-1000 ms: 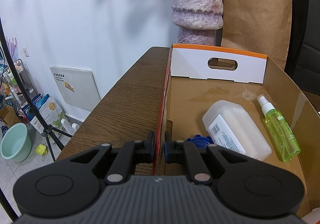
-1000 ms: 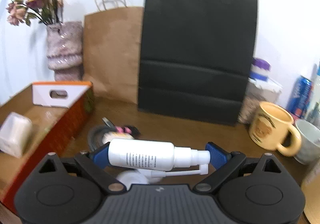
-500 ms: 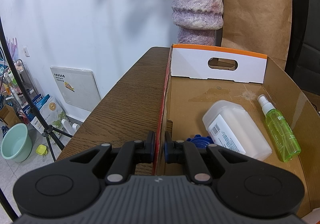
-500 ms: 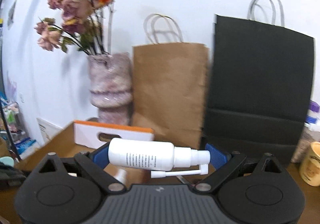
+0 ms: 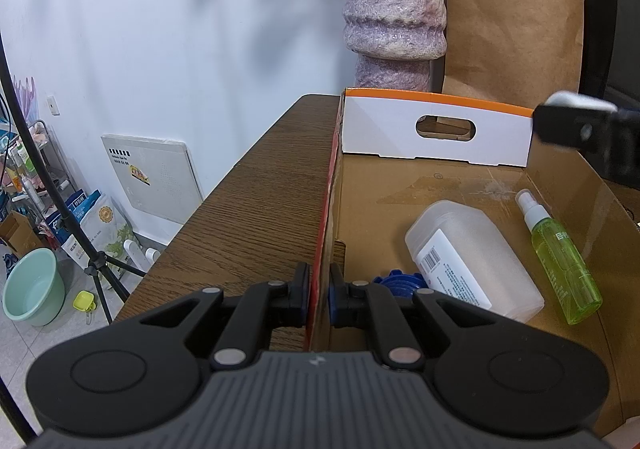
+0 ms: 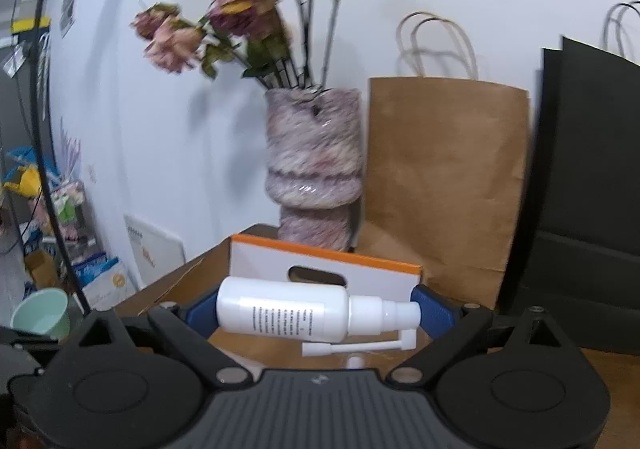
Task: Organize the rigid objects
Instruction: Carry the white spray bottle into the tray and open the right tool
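The right gripper (image 6: 318, 319) clamps a white spray bottle (image 6: 282, 313) end to end, base on the left pad and pump head on the right pad, so the bottle lies crosswise with its thin nozzle arm (image 6: 356, 347) hanging just below. It is carried above the near part of the box (image 6: 256, 255), with the white handle panel at 12 o'clock beyond it. The left gripper (image 5: 319, 291) is pinched nearly closed on the box's left wall (image 5: 326, 209), steadying it on the surface (image 5: 256, 209).

Inside the box, seen from the left wrist, a frosted jug (image 5: 472, 257) lies at 2 o'clock from that gripper, a blue cap (image 5: 396, 281) touches its near end, and a green bottle (image 5: 560, 261) lies against the right wall.

To place well, I judge the bare floor toward the far panel, at 12 to 1 o'clock, is the best target. Lower the bottle until it is nearly on the cardboard before letting go, since a round bottle dropped sideways will likely roll. Keep the nozzle arm clear of the jug and the wall. The left grip should hold the wall firm so the box does not shift.
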